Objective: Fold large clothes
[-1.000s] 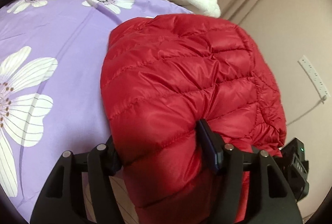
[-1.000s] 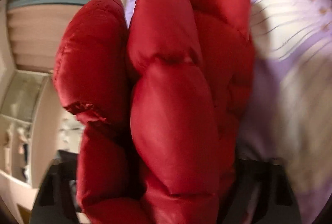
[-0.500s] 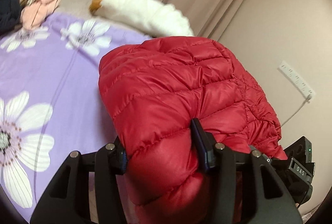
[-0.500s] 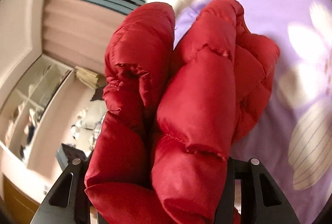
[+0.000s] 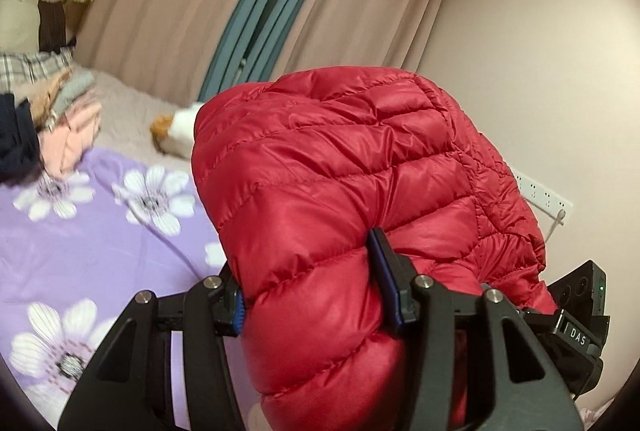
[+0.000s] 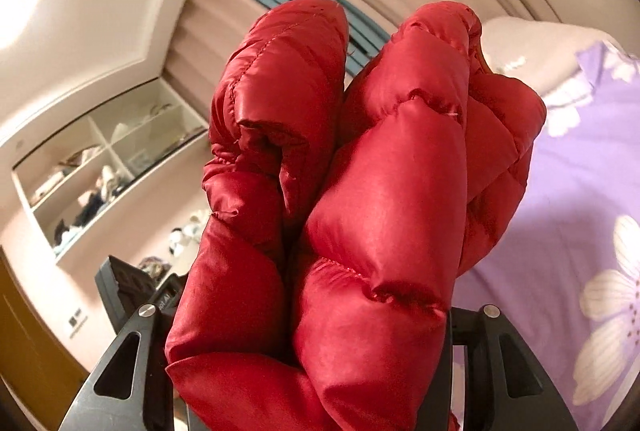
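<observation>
While the red quilted down jacket [image 5: 352, 191] bulged up out of the left gripper [image 5: 312, 287], its two black fingers [image 5: 386, 283] stood partly apart and pressed into a thick fold of the padding from either side, so that the puffed cloth swelled above and below the blue-edged pads. The jacket was held up clear of the purple flowered bedspread [image 5: 80, 239], which spread away to the left and below it. In the right wrist view the same jacket [image 6: 380, 211] filled the middle as two bunched lobes side by side, and the right gripper [image 6: 316, 319] had that bunch between its arms, likewise partly apart; its pads were buried in the cloth and could not be seen, though the padding was squeezed tight between the two black arms. At the right of the left wrist view, part of the other black tool showed just beside the jacket's lower edge. At the far left of the bed lay a heap of folded clothes [image 5: 56, 119], and a white plush toy [image 5: 180, 133] lay on the far side near the beige curtains [image 5: 168, 11]. A white power strip [image 5: 544, 197] was fixed on the wall at right. Wall shelves [image 6: 100, 175] showed at left in the right wrist view.
</observation>
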`<state>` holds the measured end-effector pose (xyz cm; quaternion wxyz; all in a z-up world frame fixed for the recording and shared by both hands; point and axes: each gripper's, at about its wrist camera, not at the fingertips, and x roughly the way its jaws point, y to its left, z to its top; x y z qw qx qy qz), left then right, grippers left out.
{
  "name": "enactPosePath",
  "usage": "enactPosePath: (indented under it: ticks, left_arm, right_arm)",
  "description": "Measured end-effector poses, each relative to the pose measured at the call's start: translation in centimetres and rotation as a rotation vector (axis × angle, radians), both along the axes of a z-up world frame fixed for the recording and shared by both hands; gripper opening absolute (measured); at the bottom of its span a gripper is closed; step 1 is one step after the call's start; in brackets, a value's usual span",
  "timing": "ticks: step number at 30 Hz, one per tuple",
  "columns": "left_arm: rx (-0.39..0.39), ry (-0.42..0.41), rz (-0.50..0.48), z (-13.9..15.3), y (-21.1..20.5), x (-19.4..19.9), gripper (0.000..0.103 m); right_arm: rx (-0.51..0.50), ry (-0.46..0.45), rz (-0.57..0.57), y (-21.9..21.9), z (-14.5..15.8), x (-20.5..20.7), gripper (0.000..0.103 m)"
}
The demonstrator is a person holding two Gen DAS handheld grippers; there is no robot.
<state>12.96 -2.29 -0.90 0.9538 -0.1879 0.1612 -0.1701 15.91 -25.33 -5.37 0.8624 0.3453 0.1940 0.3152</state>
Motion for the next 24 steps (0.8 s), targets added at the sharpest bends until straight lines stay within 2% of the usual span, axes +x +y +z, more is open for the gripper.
enactPosePath:
  ticks: [8,13,19,24]
  left_arm:
    - [-0.003,-0.019,0.068,1.8,4.4,-0.6,0.051]
    - [0.005,-0.006,0.128,1.5,7.5,0.5,0.051]
    - [0.008,0.037,0.194,-0.5,10.9,2.4,0.051]
    - [0.012,0.091,0.225,-3.5,13.3,5.8,0.051]
  right_arm:
    - [-0.012,-0.038,0.068,4.4,0.3,-0.5,0.050]
    - [-0.039,-0.038,0.111,6.9,0.4,0.8,0.050]
    - [-0.063,-0.013,0.173,9.7,-0.7,4.0,0.050]
    - [-0.094,0.026,0.197,11.3,-2.9,7.0,0.050]
